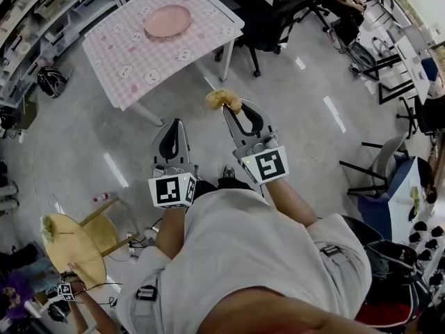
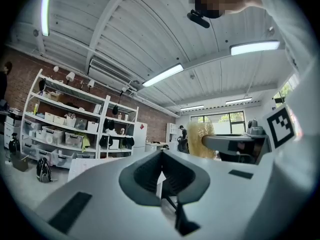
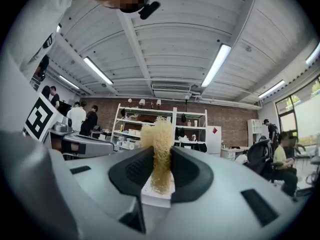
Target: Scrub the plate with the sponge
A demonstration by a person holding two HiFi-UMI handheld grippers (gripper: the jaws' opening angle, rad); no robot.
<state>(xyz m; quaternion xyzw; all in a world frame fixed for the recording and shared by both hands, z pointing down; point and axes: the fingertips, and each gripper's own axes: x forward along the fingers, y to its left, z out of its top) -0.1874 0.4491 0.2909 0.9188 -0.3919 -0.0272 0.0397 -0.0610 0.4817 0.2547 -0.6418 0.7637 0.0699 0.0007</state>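
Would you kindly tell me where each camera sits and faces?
Head view: on the person's head, facing steeply down at the left tongs, right tongs, white shirt and the pink plate ahead.
Left gripper view: on the shut left tongs, facing level towards shelves; shirt at right.
Right gripper view: on the right tongs, facing level past the clamped sponge; shirt at left.
Both gripper views share the shelves.

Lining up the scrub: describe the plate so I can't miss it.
Find the table with the pink checked cloth, upper left in the head view. The plate lies toward its far side. It is plain pink, round, and alone on the cloth.
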